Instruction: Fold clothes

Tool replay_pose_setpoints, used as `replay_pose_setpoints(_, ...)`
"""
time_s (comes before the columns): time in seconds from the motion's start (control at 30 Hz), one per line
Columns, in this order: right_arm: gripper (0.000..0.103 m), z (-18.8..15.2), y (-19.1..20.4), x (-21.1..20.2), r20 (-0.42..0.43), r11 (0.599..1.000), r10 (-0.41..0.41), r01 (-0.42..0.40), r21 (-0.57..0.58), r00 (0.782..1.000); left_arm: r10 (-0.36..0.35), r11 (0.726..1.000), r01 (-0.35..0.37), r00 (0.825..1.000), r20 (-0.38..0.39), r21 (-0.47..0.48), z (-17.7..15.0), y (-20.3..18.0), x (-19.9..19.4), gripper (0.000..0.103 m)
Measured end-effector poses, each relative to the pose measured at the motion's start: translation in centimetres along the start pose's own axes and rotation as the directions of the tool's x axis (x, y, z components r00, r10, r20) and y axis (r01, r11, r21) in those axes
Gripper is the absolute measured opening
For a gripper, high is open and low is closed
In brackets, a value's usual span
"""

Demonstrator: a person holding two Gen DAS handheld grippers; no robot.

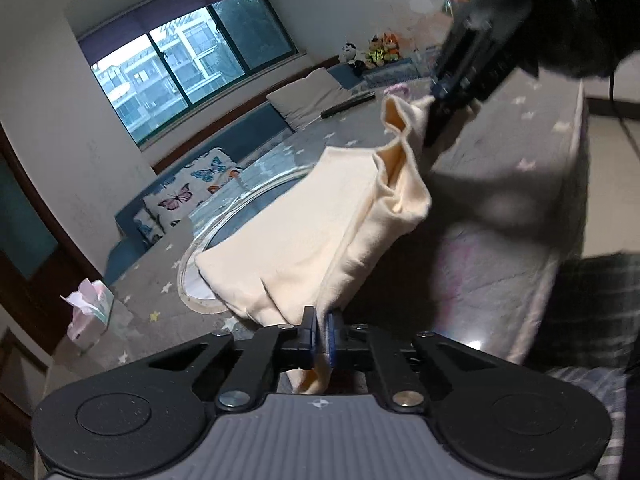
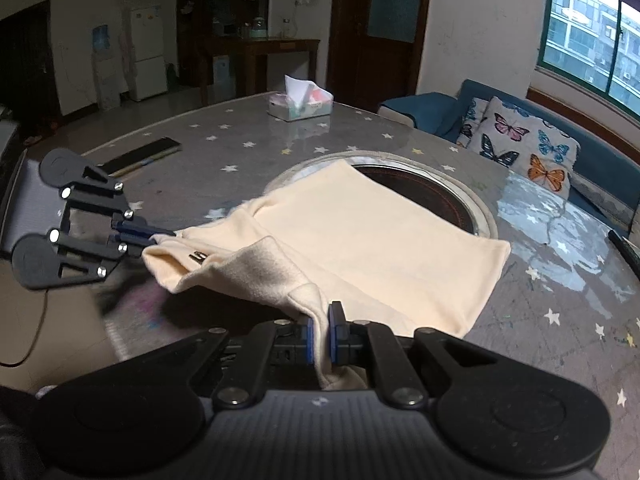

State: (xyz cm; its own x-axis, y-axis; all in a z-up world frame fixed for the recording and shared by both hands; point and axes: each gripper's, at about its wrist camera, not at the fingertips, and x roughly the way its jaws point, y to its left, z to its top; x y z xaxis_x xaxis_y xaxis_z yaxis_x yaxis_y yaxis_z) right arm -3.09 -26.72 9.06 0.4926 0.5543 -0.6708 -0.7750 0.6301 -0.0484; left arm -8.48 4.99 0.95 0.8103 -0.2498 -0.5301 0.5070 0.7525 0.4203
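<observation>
left gripper [image 1: 320, 334]: black linkage arms, silver screws, blue pads, ribbed grey body with a small crosshair mark | right gripper [image 2: 320, 334]: same build | person: grey plaid garment [image 1: 592, 312], dark sleeve [image 1: 592, 12]

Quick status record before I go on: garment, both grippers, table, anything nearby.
garment: cream garment, far part flat on the table, near edge lifted
left gripper: shut on a near corner of the garment
right gripper: shut on the other near corner
table: grey star-print cover; garment partly covers the round inset
nearby: tissue box at far side; dark flat object left of the garment, apart from it
</observation>
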Motion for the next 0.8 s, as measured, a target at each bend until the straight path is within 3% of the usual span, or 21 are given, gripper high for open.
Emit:
replay_pose_setpoints(0.2,0.006,-0.9,1.6,-5.1,0.006,0.997,0.064,-0.064,0.053,0.998,-0.081,0.99,0.084,0.996,0.031,-0.112,2.0,1.2,-5.1,0.006)
replay_pose_setpoints(0.33,0.006,-0.7,1.1,-6.0,0.011,0.994,0.064,-0.065,0.089,0.998,-0.093,0.978,0.1,0.994,0.05,-0.182,3.4,3.0,-4.6,0.006)
replay_pose_setpoints(0.5,0.006,1.2,-2.6,-4.0,0.024,0.983,0.056,-0.06,0.173,0.998,-0.07,0.976,0.078,0.996,0.049,-0.203,5.4,5.9,-0.5,0.006)
replay_pose_setpoints(0.8,0.006,3.4,-9.7,4.2,-0.046,0.951,0.041,-0.025,0.308,0.998,-0.075,0.968,0.056,0.995,-0.07,-0.246,6.4,10.4,12.1,0.006)
